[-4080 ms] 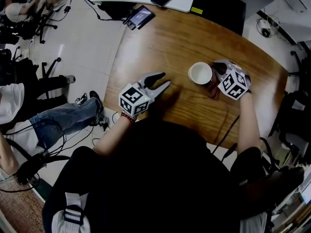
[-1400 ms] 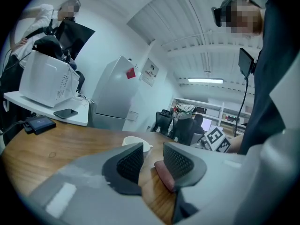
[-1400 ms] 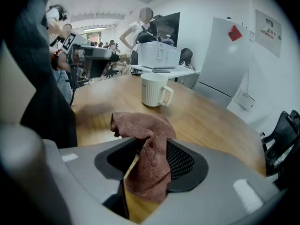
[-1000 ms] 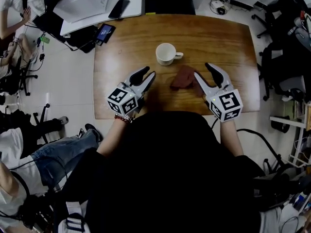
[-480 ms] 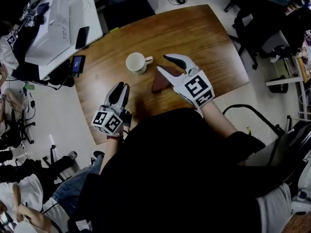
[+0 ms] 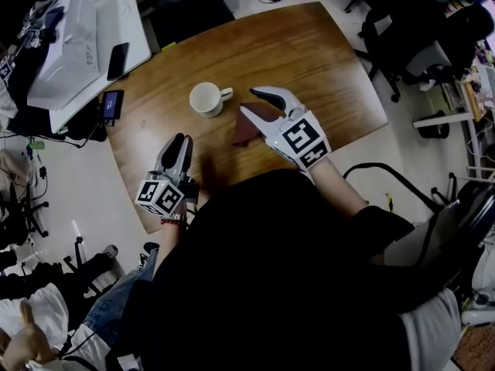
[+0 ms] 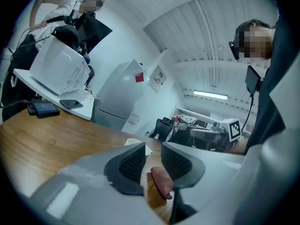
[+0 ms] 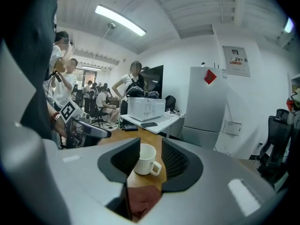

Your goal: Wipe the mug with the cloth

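Brown cloth (image 6: 246,134) gripped by right claw (image 6: 248,100) just closing, left claw (image 6: 179,141) narrowly open, empty

The wooden table (image 6: 309,60) stands beside a white desk (image 6: 139,22). On this desk I see a white box-like machine (image 6: 66,45) and a dark phone (image 6: 117,60). Black office chairs (image 6: 402,29) stand behind the table.

1. The rounded brown wooden table (image 6: 309,60): clear grain, smooth, with a bit of a satin sheen.
2. The white ribbed mug (image 6: 207,99) looks like ceramic, glossy-ish, fluted down the outside.
3. The crumpled reddish-brown cloth (image 6: 246,134): soft, matt fabric.
4. The left gripper (image 6: 181,141) has a smooth pale-grey plastic shell, matt; its dark pads (image 7: 133,163) are rough, with a fine grid.
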